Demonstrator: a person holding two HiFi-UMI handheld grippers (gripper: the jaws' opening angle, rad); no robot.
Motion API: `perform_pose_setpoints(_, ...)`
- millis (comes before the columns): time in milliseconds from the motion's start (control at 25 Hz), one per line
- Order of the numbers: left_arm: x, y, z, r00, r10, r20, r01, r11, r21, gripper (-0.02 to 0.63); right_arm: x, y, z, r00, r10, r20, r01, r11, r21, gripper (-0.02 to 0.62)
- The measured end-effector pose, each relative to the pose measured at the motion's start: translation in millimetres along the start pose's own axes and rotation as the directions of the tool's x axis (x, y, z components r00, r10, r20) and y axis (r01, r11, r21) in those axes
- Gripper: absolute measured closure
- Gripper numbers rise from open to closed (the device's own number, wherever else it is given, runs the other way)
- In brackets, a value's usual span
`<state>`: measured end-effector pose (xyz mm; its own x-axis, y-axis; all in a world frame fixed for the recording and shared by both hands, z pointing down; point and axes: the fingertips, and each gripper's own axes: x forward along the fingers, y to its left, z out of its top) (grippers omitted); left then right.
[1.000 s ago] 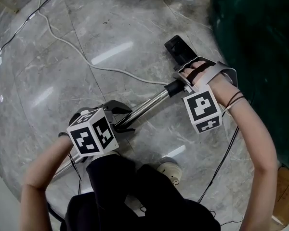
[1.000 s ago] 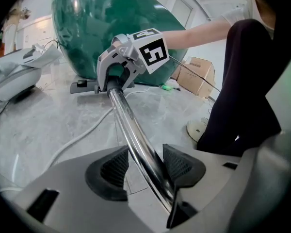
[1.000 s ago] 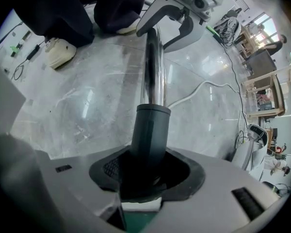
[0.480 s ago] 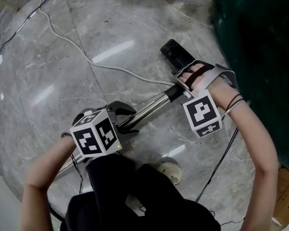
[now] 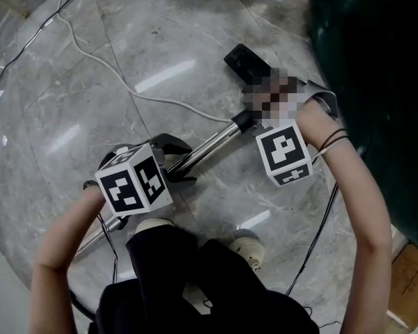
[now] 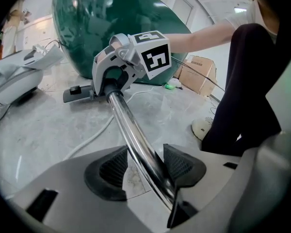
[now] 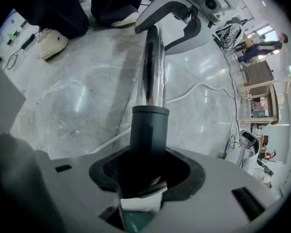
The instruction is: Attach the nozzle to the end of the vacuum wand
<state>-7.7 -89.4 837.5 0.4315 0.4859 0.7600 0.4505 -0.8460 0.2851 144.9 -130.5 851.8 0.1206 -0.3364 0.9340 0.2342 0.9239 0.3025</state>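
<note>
The chrome vacuum wand (image 5: 205, 147) lies slanted over the marble floor. My left gripper (image 5: 174, 160) is shut on its middle, and in the left gripper view the tube (image 6: 136, 140) runs between the ribbed pads (image 6: 178, 163). The black nozzle (image 5: 247, 62) sits at the wand's far end, its flat head (image 6: 77, 92) on the floor. My right gripper (image 7: 148, 171) is shut on the nozzle's dark collar (image 7: 149, 130), from which the chrome tube (image 7: 153, 67) comes out. In the head view the right gripper (image 5: 254, 117) is partly hidden under the hand.
A white cable (image 5: 160, 101) snakes over the floor behind the wand. A large dark green body (image 5: 376, 82) fills the right side. A white shoe (image 5: 245, 245) and dark trouser legs are near me, a cardboard box (image 5: 411, 277) at lower right, a white vacuum body (image 6: 14, 76) far left.
The right gripper, the nozzle and the wand's far end have shifted a little up and left in the head view. The left gripper has stayed about where it was.
</note>
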Motion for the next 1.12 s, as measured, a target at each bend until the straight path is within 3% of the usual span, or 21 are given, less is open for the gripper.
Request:
perform_pose_setpoints(280, 10.0, 16.8, -17.0, 0.999, 0.003, -0.054, -0.004, 1.000, -0.017, 0.371, 29.1, -9.0, 1.6, 0.999, -0.023, -0.024, 0.022, 1.000, -0.013, 0.400)
perform_pose_setpoints(440, 13.9, 18.1, -22.2, 0.998, -0.016, -0.064, 0.015, 1.000, -0.013, 0.364, 32.7, -9.4, 5.0, 0.999, -0.046, 0.002, 0.046, 0.999, 0.028, 0.400)
perform_pose_setpoints(640, 16.0, 19.5, -23.5, 0.994, 0.028, -0.108, -0.019, 0.996, 0.082, 0.336, 27.2, -3.2, 7.6, 0.994, -0.081, 0.071, 0.070, 0.988, 0.141, 0.389)
perform_pose_setpoints(760, -0.2, 19.5, -22.0, 0.999, 0.008, -0.053, -0.006, 0.999, 0.037, 0.316, 15.0, 6.8, -5.4, 0.989, -0.120, 0.091, 0.089, 0.953, 0.291, 0.341)
perform_pose_setpoints(840, -17.1, 23.2, -18.3, 1.000, -0.001, 0.026, 0.002, 0.999, -0.038, 0.316, -1.7, 12.2, -15.3, 0.976, -0.175, 0.132, 0.090, 0.871, 0.483, 0.334)
perform_pose_setpoints(880, -26.4, 27.2, -14.8, 0.997, 0.008, 0.076, -0.003, 0.997, -0.076, 0.318, -12.2, 13.9, -19.5, 0.965, -0.210, 0.159, 0.077, 0.800, 0.595, 0.334)
perform_pose_setpoints(960, -41.7, 35.3, -6.2, 0.981, 0.035, 0.192, -0.005, 0.988, -0.155, 0.319, -30.8, 20.5, -25.0, 0.936, -0.284, 0.210, 0.007, 0.609, 0.793, 0.335)
perform_pose_setpoints(1040, -49.8, 42.5, 3.1, 0.953, 0.066, 0.296, 0.009, 0.969, -0.246, 0.327, -41.3, 35.2, -23.0, 0.901, -0.351, 0.256, -0.098, 0.409, 0.907, 0.336)
perform_pose_setpoints(1120, -55.4, 51.1, 12.8, 0.927, 0.127, 0.352, -0.009, 0.948, -0.317, 0.421, -48.1, 48.9, -15.1, 0.857, -0.428, 0.286, -0.199, 0.237, 0.951, 0.337)
